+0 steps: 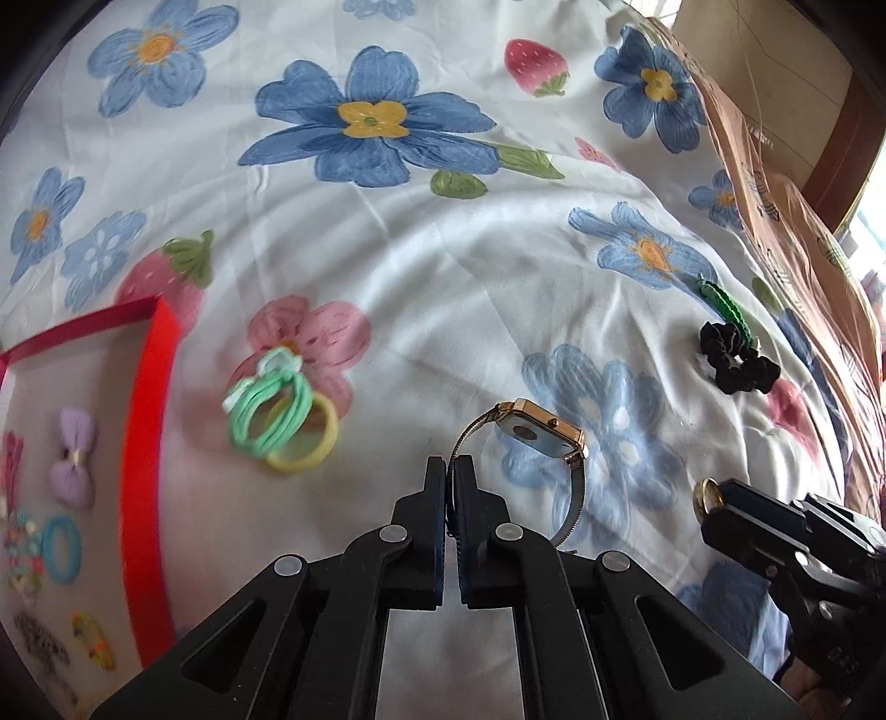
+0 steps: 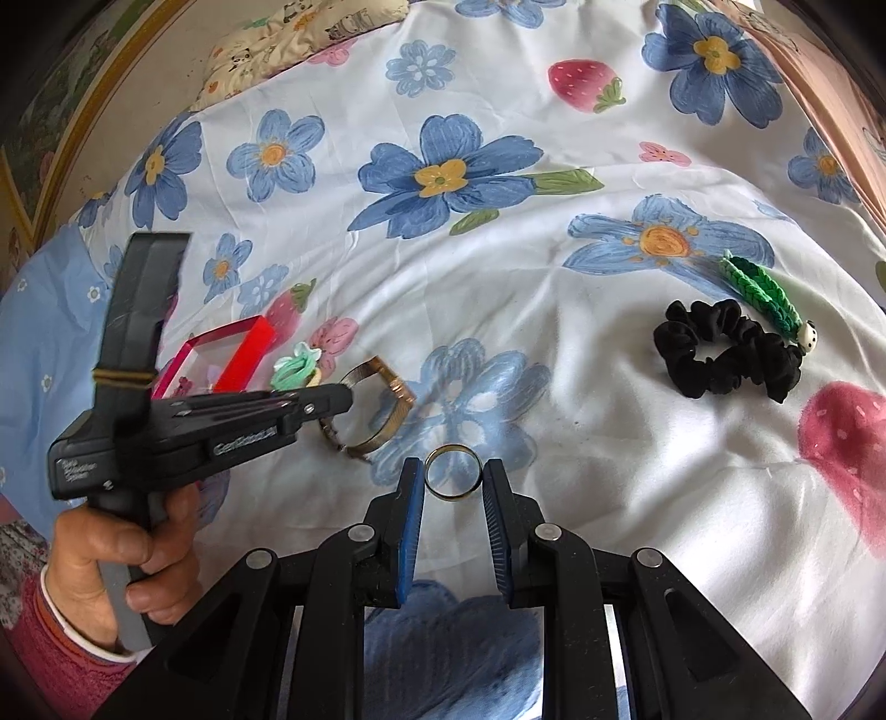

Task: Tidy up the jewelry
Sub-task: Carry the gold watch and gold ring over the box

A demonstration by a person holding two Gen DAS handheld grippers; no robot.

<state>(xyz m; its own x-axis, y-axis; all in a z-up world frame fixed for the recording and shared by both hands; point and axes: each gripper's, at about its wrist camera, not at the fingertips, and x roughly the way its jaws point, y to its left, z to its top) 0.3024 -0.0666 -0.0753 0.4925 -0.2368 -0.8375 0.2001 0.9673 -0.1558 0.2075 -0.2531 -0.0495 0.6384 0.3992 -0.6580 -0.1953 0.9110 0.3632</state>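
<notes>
My left gripper (image 1: pixel 450 471) is shut on the mesh strap of a rose-gold square watch (image 1: pixel 545 435), held just above the flowered bedsheet; the watch also shows in the right wrist view (image 2: pixel 382 404). My right gripper (image 2: pixel 454 479) is shut on a gold ring (image 2: pixel 453 472), clamped between its blue pads; the ring shows at its tip in the left wrist view (image 1: pixel 707 497). A red-rimmed tray (image 1: pixel 145 443) lies to the left and holds a purple bow (image 1: pixel 75 457), a blue hair tie (image 1: pixel 60 548) and several small clips.
Green and yellow hair ties (image 1: pixel 282 418) lie beside the tray. A black scrunchie (image 2: pixel 725 349) and a green braided clip (image 2: pixel 761 296) lie at the right. A pink blanket (image 1: pixel 786 210) borders the far right. A patterned pillow (image 2: pixel 299 33) lies at the back.
</notes>
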